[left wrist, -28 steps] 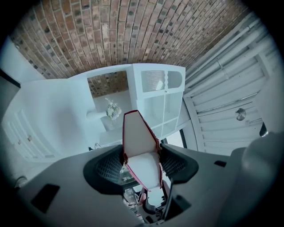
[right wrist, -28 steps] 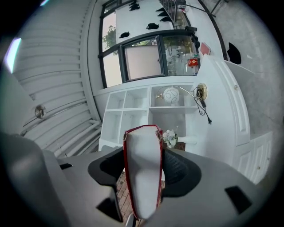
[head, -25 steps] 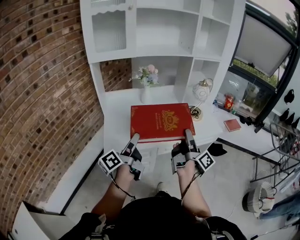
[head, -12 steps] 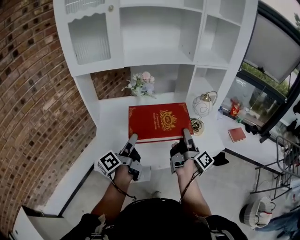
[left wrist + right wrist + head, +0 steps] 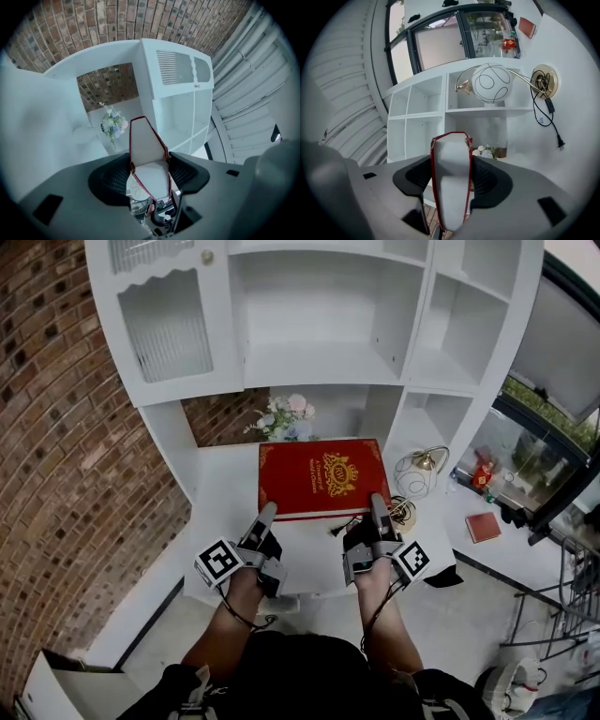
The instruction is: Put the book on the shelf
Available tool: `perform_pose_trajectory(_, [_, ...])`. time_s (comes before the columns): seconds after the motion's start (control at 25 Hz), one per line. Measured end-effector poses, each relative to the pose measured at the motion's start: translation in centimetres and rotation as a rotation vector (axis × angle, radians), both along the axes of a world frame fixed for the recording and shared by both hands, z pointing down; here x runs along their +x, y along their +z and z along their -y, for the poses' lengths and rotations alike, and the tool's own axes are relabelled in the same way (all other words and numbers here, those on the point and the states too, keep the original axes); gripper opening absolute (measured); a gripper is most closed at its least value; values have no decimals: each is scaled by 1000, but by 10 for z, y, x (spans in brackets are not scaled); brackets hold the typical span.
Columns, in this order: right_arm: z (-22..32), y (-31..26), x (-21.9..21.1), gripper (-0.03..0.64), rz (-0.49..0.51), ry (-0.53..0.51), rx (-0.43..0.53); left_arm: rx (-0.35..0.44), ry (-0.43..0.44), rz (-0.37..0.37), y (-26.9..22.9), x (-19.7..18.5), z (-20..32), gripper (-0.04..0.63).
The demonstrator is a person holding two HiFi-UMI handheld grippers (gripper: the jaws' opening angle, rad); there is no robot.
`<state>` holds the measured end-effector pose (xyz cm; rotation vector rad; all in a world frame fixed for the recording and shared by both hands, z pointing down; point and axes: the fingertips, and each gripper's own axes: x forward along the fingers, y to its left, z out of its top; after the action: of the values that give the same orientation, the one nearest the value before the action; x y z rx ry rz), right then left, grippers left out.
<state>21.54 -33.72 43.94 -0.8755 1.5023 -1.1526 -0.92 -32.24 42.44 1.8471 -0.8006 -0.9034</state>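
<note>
The book (image 5: 321, 474) has risen, near edge clamped in left gripper (image 5: 269, 511) and right gripper (image 5: 376, 500) fingers (image 5: 378, 512).

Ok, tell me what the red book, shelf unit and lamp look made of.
The red book: hardcover, probably cloth or leatherette, matte with gilt emblem. The shelf unit: painted wood or board, smooth white. The lamp: white globe, probably glass, on shiny brass-coloured metal.
</note>
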Motion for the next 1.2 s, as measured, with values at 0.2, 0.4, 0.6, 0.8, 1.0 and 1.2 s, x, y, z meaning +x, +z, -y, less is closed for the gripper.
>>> perform_pose_trajectory(0.2, [24, -11, -11, 262, -21, 16, 25, -4, 8, 35, -1, -16, 27, 267])
perform_pose_trajectory(0.4, [35, -33, -24, 264, -37, 19, 95, 74, 37, -45, -31, -21, 40, 268])
perform_pose_trajectory(0.6, [47, -42, -23, 264, -33, 33, 104, 87, 41, -49, -41, -21, 51, 268])
perform_pose_trajectory(0.8, [56, -57, -25, 264, -28, 28, 137, 114, 30, -11, -50, -24, 60, 268])
perform_pose_trajectory(1.0, [65, -77, -19, 264, -38, 37, 178, 137, 36, -32, -68, -18, 67, 268])
perform_pose_trajectory(1.2, [76, -99, -14, 264, -40, 43, 222, 173, 32, -16, -84, -14, 78, 268])
